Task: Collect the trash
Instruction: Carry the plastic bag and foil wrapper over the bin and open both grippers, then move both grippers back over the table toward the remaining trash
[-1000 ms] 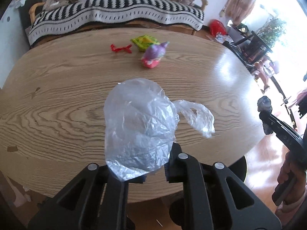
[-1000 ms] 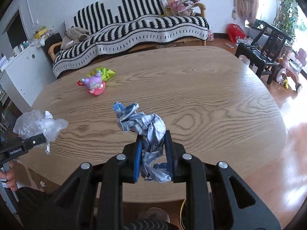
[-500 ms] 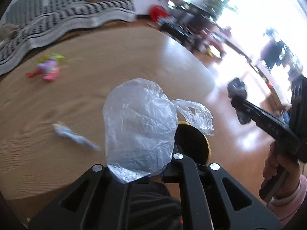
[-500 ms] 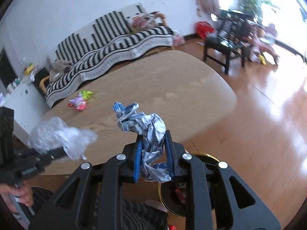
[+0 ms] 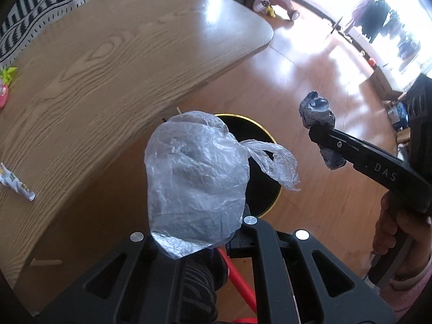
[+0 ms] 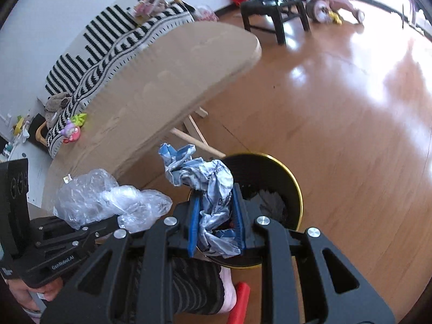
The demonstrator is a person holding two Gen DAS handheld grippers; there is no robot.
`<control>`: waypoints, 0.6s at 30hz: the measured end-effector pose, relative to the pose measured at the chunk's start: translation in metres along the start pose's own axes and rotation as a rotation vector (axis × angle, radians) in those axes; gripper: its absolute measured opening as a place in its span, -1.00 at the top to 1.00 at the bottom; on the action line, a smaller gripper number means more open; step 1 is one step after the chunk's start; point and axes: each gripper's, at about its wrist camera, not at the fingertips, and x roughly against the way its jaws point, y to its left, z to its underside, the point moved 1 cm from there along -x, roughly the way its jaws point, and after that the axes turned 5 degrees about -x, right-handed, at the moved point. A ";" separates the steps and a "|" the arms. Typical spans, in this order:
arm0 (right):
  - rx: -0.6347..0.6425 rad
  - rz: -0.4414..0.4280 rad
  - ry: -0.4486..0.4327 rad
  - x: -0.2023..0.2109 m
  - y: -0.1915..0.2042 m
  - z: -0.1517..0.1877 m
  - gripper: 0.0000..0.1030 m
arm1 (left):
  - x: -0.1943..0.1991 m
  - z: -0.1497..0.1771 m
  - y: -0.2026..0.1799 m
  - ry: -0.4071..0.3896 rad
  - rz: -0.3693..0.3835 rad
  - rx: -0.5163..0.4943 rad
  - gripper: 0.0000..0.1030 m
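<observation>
Holding crumpled trash, both claws hover over a bin [image 6: 294, 186].

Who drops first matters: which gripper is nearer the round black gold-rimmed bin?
Right, probably. The right gripper with crumpled paper hangs over the bin's rim; the left gripper, holding clear plastic, sits left of it.

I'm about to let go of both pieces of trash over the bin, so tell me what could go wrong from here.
1. The clear plastic bag in the left hand-held gripper is light and billowy; released here, it could drift past the bin's gold rim onto the floor.
2. The crumpled wrapper in the right hand-held gripper hangs near the bin's near edge, so it may catch the rim or fall short.
3. A small wrapper remains on the table and could be forgotten.
</observation>
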 end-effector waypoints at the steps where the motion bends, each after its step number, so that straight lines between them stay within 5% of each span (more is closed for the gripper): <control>1: -0.009 0.008 0.014 -0.005 0.000 -0.002 0.37 | -0.005 0.000 0.000 0.019 -0.002 -0.005 0.86; 2: -0.019 0.014 0.020 -0.007 -0.001 -0.004 0.12 | -0.008 -0.001 0.002 0.034 -0.001 -0.003 0.42; 3: -0.031 0.012 0.015 -0.008 -0.002 -0.005 -0.52 | -0.009 -0.001 0.005 0.037 -0.002 0.009 -0.61; 4: -0.045 0.011 0.005 -0.007 -0.004 -0.007 -0.79 | -0.008 -0.002 0.010 0.014 -0.008 0.024 -0.90; 10: -0.079 0.016 -0.039 -0.002 -0.008 -0.019 -0.87 | 0.020 -0.004 0.041 -0.064 -0.051 0.083 -0.87; 13: -0.068 0.038 -0.083 0.003 -0.004 -0.022 -0.87 | 0.056 -0.003 0.064 -0.168 -0.175 0.132 -0.87; 18: 0.027 0.042 -0.121 -0.005 0.035 -0.027 -0.87 | 0.104 0.026 0.126 -0.275 -0.358 0.382 -0.88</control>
